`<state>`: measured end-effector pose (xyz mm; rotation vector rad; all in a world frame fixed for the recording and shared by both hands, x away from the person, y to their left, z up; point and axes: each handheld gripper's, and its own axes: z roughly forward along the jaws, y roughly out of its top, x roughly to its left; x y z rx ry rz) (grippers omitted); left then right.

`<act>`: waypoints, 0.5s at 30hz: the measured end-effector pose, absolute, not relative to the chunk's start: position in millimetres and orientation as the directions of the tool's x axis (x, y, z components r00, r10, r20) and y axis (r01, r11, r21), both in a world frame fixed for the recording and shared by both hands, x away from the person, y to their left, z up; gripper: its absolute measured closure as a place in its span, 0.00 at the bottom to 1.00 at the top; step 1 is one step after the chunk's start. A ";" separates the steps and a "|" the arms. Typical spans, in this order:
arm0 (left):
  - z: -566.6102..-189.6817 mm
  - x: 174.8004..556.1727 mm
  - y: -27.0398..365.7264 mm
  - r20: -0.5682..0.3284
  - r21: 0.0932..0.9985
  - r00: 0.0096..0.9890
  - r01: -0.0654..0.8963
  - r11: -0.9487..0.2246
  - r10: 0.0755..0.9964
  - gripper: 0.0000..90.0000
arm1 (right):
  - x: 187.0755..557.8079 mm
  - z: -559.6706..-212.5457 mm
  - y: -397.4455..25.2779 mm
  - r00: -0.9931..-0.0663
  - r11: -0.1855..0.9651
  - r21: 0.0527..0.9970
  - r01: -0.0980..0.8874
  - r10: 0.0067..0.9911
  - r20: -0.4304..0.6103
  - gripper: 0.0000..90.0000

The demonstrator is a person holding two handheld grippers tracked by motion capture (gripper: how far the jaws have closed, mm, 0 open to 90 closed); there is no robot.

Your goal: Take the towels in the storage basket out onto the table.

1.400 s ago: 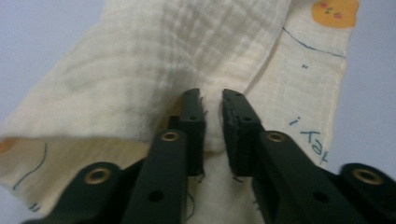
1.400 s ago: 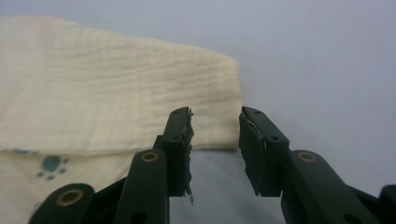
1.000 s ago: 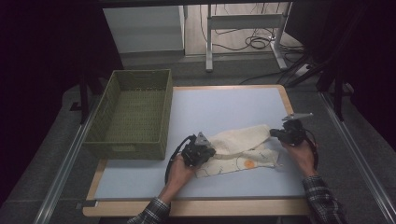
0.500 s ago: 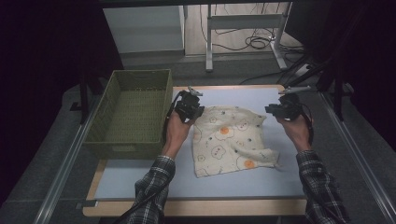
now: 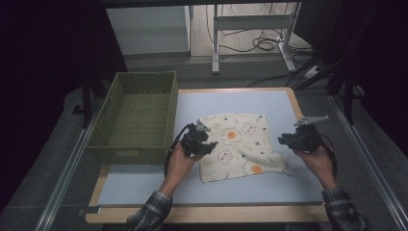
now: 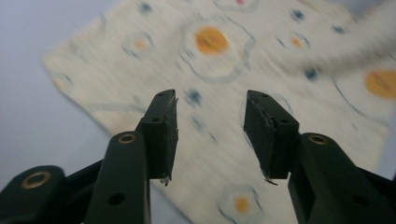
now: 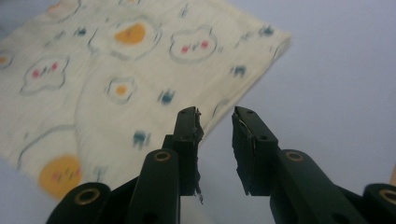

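- Cloth (image 5: 238,144): cream, printed with fried-egg shapes, lying spread on the pale blue table (image 5: 269,187). Landmark for all that follows.
- Its lower right part carries a loose fold or roll of fabric; the rest lies flat.
- Left gripper (image 5: 196,140): at the cloth's left edge, about midway along that edge, held in the person's left hand (image 5: 179,161).
- Left gripper view: left gripper (image 6: 210,133) has its jaws set wide apart, nothing between them. Cloth (image 6: 261,93) lies beneath and beyond the jaw tips; the picture is blurred, and I cannot tell whether the tips touch the fabric.
- Right gripper (image 5: 299,139): just off the cloth's right edge, over bare table, held in the right hand (image 5: 318,163).
- Right gripper view: right gripper (image 7: 215,135) has a narrower gap, jaws parted, holding nothing. The cloth's (image 7: 116,84) edge runs just beside the left-hand jaw tip; the other jaw stands over bare table.
- Green woven basket (image 5: 137,144): left of the cloth, beyond the left gripper, apart from the fabric.
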<state>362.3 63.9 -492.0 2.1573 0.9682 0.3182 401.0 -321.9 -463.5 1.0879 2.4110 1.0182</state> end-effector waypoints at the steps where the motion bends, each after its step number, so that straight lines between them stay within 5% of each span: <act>1: -496.3 356.2 66.0 -0.076 0.712 0.690 0.543 -0.446 0.719 0.60 | 392.1 -467.9 -326.6 -0.668 0.460 0.709 0.534 0.744 0.021 0.79; 11: -528.9 283.9 83.4 -0.122 0.737 0.753 0.505 -0.449 0.646 0.51 | 331.7 -493.6 -338.4 -0.701 0.452 0.692 0.563 0.705 0.109 0.73; 14: -536.5 278.2 76.8 -0.068 0.721 0.762 0.484 -0.496 0.644 0.50 | 331.4 -498.8 -334.1 -0.703 0.468 0.683 0.561 0.705 0.094 0.74; 15: -539.3 276.6 72.5 -0.010 0.723 0.757 0.457 -0.518 0.653 0.52 | 333.5 -503.9 -329.9 -0.701 0.483 0.668 0.566 0.709 0.081 0.82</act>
